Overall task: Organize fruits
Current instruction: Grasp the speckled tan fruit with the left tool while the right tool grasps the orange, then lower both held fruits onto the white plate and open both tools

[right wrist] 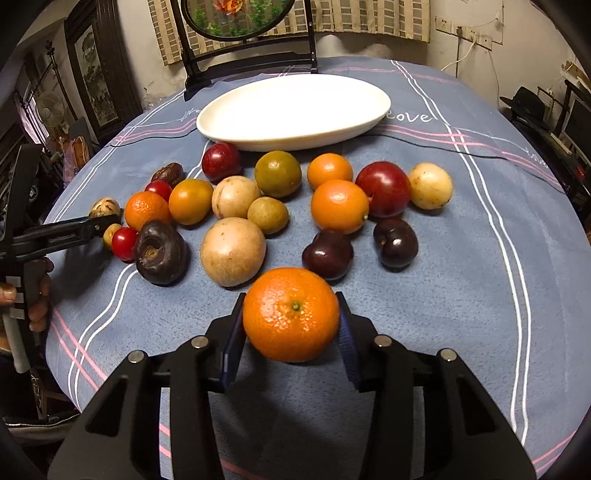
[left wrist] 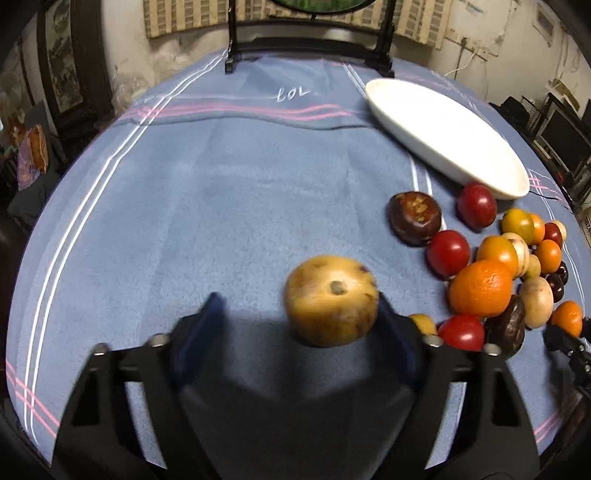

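Clamping a round orange mandarin, the right gripper is seen near the white oval ceramic dish. The left gripper is held apart around a mottled yellow-brown fruit, touched on one side only. That fruit could be rolled away by uneven closing.

A blue striped tablecloth lies under the jaws. Far beyond them a round mirror stands before a checked curtain. Far right sits a black hat.

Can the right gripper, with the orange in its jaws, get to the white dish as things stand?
Probably yes: the right gripper grips the orange, and the white dish is empty. Fruit lies between, so it should go over.
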The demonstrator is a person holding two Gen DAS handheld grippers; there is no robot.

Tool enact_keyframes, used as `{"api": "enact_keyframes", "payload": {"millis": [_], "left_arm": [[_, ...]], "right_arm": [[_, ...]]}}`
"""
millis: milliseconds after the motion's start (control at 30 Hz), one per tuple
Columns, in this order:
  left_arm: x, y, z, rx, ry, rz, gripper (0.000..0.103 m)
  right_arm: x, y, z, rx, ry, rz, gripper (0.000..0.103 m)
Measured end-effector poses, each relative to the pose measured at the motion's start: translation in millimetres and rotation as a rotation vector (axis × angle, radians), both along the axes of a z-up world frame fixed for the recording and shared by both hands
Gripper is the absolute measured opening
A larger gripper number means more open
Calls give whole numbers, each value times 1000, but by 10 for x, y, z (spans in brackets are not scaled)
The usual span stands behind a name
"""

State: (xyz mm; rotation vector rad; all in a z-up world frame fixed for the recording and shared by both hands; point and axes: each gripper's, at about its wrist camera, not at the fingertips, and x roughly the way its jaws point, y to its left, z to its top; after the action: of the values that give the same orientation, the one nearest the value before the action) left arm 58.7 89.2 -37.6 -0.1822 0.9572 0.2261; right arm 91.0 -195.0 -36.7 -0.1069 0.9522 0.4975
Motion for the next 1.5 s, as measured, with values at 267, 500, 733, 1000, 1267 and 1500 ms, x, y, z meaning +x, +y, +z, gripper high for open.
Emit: {"api": "enact_keyframes", "payload": {"millis": [267, 500, 733, 1000, 1267, 1500], "left_arm": [[120, -156, 179, 21, -30, -75, 44], [1007, -522, 677, 40, -100, -195, 45], [2240, -671, 395, 14, 19, -163, 46], [2096, -666, 480, -3, -26, -187, 91], [1064, -704, 826, 15, -143, -268, 100], [386, -705, 599, 75, -103, -249, 101]], "right_arm": [[56, -128, 464, 82, -83, 81, 46], [1056, 181, 744, -26, -177, 39, 45], [2238, 579, 188, -149, -2, -24, 45], [2060, 321, 460, -102, -117, -34, 67], [985, -334, 732, 79, -190, -26, 67], [358, -722, 486, 128, -130, -101, 68]]}}
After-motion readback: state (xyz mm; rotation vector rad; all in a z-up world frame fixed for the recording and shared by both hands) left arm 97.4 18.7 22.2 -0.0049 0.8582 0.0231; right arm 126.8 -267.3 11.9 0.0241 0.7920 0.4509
